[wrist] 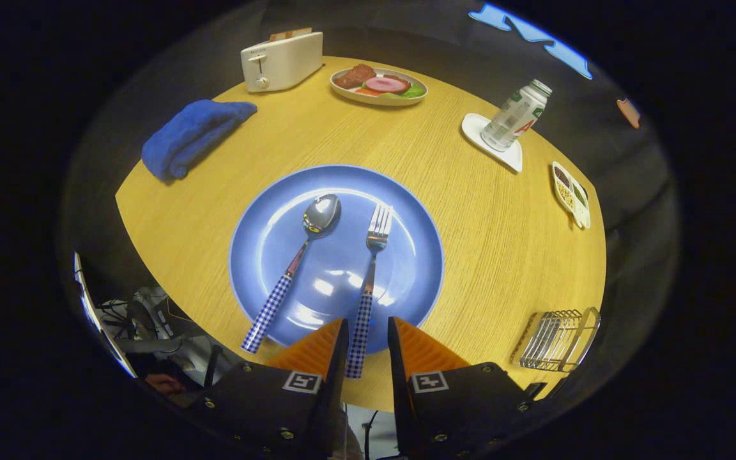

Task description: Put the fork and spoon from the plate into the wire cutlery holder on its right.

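We look down on a round, pale yellow wood-grain counter (470,211) set in a booth with dark cloth walls. In its middle sits a round blue plate (266,255). On the plate lie a metal spoon with a blue-and-white checked handle (298,255) and, to its right, a metal fork with the same checked handle (371,268); both handles run past the plate's near rim. Our gripper (367,338) is released, its fingers parted, with the fork's handle end lying in the gap nearer the left finger; we cannot tell whether that finger touches it. The silver wire cutlery holder (556,340) stands at the counter's near right edge, well apart from the plate.

Farther back we see a folded blue towel (192,134) on the left, a white toaster (282,61) with toast in its slot, and an oval dish of food (379,85). To the right a clear plastic bottle with a green cap (516,115) stands on a white coaster (473,124), and a small divided white tray of grains (571,193) sits near the rim. Below the counter's near left edge, cables and gear lie in shadow.
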`<action>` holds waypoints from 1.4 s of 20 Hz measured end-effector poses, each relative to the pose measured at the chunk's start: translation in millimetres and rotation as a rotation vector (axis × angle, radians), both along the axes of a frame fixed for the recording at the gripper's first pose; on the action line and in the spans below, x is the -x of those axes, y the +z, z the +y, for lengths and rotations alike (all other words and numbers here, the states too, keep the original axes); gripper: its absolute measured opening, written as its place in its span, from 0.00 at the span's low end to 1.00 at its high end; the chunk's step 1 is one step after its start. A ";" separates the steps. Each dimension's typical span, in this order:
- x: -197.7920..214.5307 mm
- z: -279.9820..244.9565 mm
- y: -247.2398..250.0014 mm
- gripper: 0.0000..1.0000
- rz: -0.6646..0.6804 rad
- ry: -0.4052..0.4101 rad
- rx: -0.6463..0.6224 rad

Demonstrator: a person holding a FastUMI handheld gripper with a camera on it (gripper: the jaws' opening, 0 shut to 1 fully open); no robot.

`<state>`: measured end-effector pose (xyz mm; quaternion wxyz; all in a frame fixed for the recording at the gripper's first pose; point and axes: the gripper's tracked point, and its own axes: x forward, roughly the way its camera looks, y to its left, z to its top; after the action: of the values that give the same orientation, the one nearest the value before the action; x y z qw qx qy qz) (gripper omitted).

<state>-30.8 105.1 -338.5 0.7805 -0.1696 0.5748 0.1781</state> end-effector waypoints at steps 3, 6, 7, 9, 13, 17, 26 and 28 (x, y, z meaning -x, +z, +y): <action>-2.0 0.7 -7.7 0.37 0.036 -0.012 0.018; -2.7 -2.1 -16.4 0.37 0.075 -0.002 0.069; -2.3 -2.0 -17.5 0.36 0.094 -0.004 0.076; -1.7 1.0 -25.1 0.37 0.131 0.001 0.083; -2.9 -0.3 -27.0 0.12 0.223 0.005 0.122; -9.4 -13.1 -17.0 0.02 0.252 0.108 0.162; -1.9 -56.0 41.9 0.02 0.355 0.208 0.178; 1.7 -69.0 57.3 0.02 0.363 0.225 0.179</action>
<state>-32.5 36.1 -281.2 0.6214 -0.2661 0.6968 0.2398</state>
